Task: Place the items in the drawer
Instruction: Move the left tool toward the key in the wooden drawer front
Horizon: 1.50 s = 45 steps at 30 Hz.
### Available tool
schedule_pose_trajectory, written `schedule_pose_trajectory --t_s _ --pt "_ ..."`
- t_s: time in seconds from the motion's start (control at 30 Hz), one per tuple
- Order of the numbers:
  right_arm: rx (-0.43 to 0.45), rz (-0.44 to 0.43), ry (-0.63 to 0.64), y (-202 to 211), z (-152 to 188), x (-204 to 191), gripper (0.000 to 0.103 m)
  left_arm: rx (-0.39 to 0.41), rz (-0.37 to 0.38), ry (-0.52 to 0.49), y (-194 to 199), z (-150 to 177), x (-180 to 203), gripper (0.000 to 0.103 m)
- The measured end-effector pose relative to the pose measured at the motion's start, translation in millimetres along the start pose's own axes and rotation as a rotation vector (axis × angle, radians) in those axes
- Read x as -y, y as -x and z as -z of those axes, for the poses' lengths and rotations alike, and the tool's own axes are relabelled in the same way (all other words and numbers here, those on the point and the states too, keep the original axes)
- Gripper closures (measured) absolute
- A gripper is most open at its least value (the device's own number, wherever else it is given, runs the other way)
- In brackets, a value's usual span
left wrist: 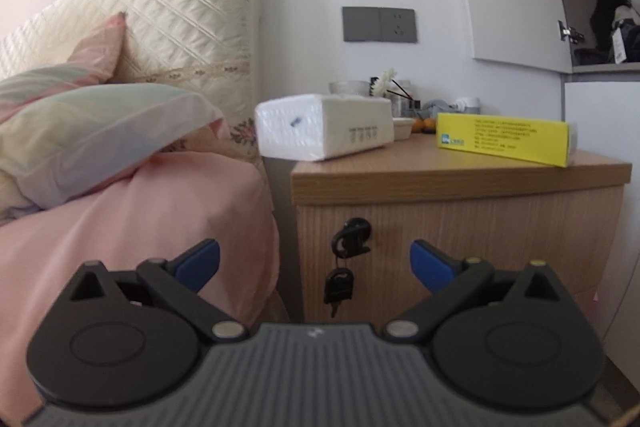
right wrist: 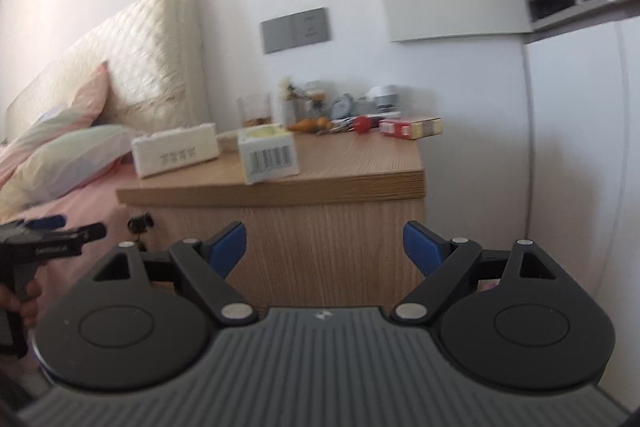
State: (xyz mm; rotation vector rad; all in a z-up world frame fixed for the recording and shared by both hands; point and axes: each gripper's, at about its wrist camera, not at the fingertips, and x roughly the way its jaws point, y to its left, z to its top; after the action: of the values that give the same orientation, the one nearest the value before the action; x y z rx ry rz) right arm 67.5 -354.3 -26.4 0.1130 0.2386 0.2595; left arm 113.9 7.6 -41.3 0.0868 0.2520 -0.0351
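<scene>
A wooden nightstand [left wrist: 460, 179] stands beside the bed; its drawer front [left wrist: 480, 235] is shut, with black keys [left wrist: 346, 267] hanging from the lock. On top lie a white tissue pack [left wrist: 324, 131] and a yellow box [left wrist: 506, 141]. My left gripper [left wrist: 316, 263] is open and empty, facing the lock. In the right wrist view the nightstand [right wrist: 280, 183], tissue pack [right wrist: 176, 151] and yellow box [right wrist: 270, 155] show too. My right gripper [right wrist: 324, 247] is open and empty in front of the drawer front [right wrist: 320, 239]. The left gripper [right wrist: 52, 231] shows at the left edge.
A bed with pink sheet [left wrist: 140, 219] and pillows [left wrist: 92, 131] lies left of the nightstand. Small clutter, a glass [right wrist: 256, 111], a red item [right wrist: 363, 125] and a red-and-yellow pack [right wrist: 412, 127] sit at the nightstand's back. An open wardrobe [left wrist: 600, 7] is at the right.
</scene>
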Motion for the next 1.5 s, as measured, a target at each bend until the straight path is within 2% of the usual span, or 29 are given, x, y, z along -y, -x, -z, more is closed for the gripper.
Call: schedule_pose_trajectory --t_s 0.13,0.3,0.5,0.63,0.8,1.07,1.27,1.5 --pt "-0.015 -0.044 0.017 -13.7 2.7 11.3 0.016 -0.028 0.045 -0.020 -15.8 2.8 3.2 0.001" --pt "-0.050 0.008 -0.009 -30.0 11.7 28.7 0.016 -0.041 0.076 -0.042 -40.1 2.4 4.4 0.001" --pt "-0.041 -0.021 -0.026 -48.3 10.8 41.4 0.016 -0.055 0.142 -0.035 -68.7 2.3 -6.1 0.001" --pt "-0.044 -0.010 -0.042 -59.6 11.0 44.8 0.016 -0.067 0.138 -0.036 -80.0 3.1 -15.6 0.001" --pt "-0.035 0.037 -0.044 -71.7 10.3 46.6 0.016 -0.072 0.165 -0.055 -87.4 3.0 -14.9 0.001" --pt "-0.009 0.025 -0.094 -87.6 12.3 63.9 0.016 -0.064 0.185 -0.094 -94.5 3.4 -10.2 0.000" --pt "0.025 0.021 -0.044 -92.2 11.6 57.5 0.016 -0.057 0.195 -0.098 -97.7 1.8 -9.5 0.000" --pt "0.024 0.028 -0.037 -96.5 10.9 53.6 0.012 -0.057 0.216 -0.089 -101.9 -0.1 -6.6 0.000"
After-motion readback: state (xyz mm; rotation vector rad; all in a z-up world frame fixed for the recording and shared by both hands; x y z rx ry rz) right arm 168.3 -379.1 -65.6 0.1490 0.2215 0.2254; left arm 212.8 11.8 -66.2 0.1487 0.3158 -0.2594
